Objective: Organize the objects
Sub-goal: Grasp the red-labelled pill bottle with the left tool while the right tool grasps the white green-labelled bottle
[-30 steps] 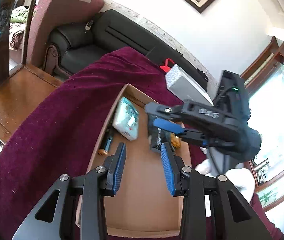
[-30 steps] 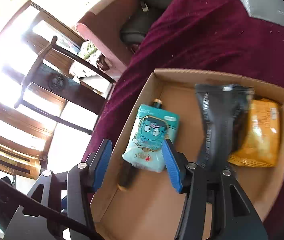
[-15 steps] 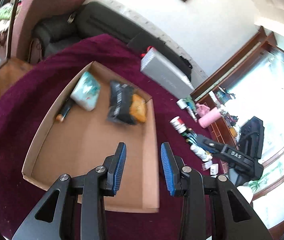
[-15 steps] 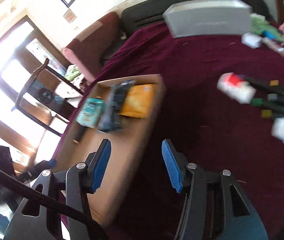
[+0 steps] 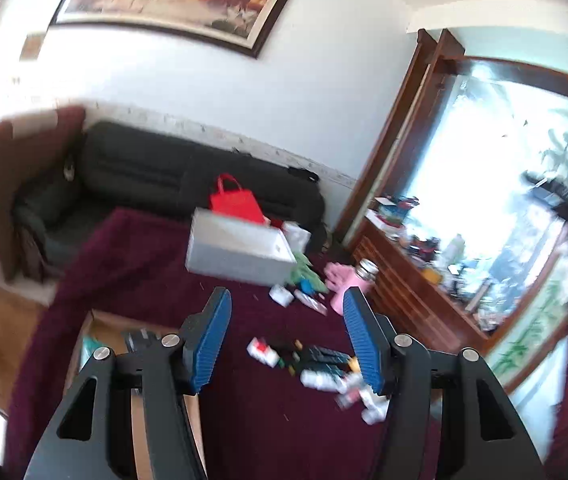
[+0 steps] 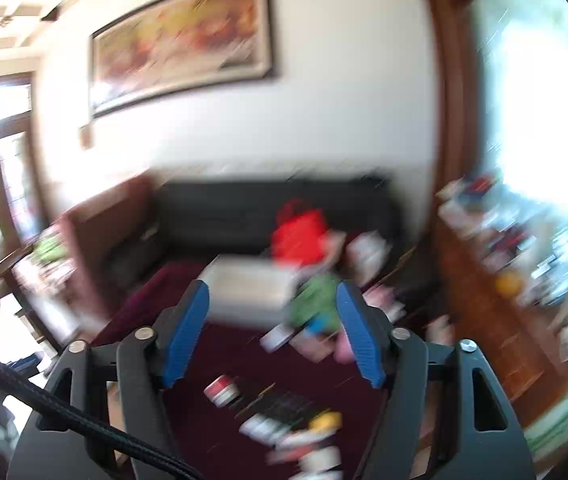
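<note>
Left hand-held gripper [image 5: 286, 338], opening empty, above scattered bottles [image 5: 324, 376].

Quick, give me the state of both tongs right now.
Left tongs: opening, nothing between the pads.
Right tongs: opening, nothing between the pads.

Both wrist cams sit up high, aimed slightly down across the maroon table [image 5: 267, 420] toward the black sofa [image 5: 187, 184] and painting [image 6: 179, 40], sharing that far wall, right view blurrier.
</note>
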Tool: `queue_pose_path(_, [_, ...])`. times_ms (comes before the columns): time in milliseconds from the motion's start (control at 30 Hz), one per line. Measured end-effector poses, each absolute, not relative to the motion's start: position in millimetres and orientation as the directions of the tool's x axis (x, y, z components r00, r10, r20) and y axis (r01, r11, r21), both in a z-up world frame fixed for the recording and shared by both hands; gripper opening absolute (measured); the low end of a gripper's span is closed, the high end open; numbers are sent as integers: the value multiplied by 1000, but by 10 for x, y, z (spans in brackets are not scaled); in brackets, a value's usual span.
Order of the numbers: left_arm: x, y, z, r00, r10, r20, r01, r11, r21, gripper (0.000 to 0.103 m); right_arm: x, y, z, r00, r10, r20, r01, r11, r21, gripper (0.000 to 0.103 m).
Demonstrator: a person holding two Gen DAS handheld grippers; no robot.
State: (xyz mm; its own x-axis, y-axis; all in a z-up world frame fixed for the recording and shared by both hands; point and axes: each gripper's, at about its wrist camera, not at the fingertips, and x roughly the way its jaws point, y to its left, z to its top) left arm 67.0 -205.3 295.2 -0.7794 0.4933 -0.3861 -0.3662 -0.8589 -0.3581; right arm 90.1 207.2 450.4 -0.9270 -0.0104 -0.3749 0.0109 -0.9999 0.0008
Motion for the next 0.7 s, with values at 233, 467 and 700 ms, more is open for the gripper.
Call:
queue_pose_path(233, [-31,-1416,2491,-687,492,-535,-385,-870,-306,52,914,2297,4404,-920,71,-385,-74,-997,-8,83])
queue_pose_path(467, [-727,-769,1168,-498,441,-747,-292,-896,-334,52,529,2610,2434,-742,-151,-653,5,-976,220,82])
queue_pose_path(700, [-1156,-517,413,-497,365,-787,-106,-926,-362,52,376,2873,1233,-641,-275,-717,-32,-923,383,82])
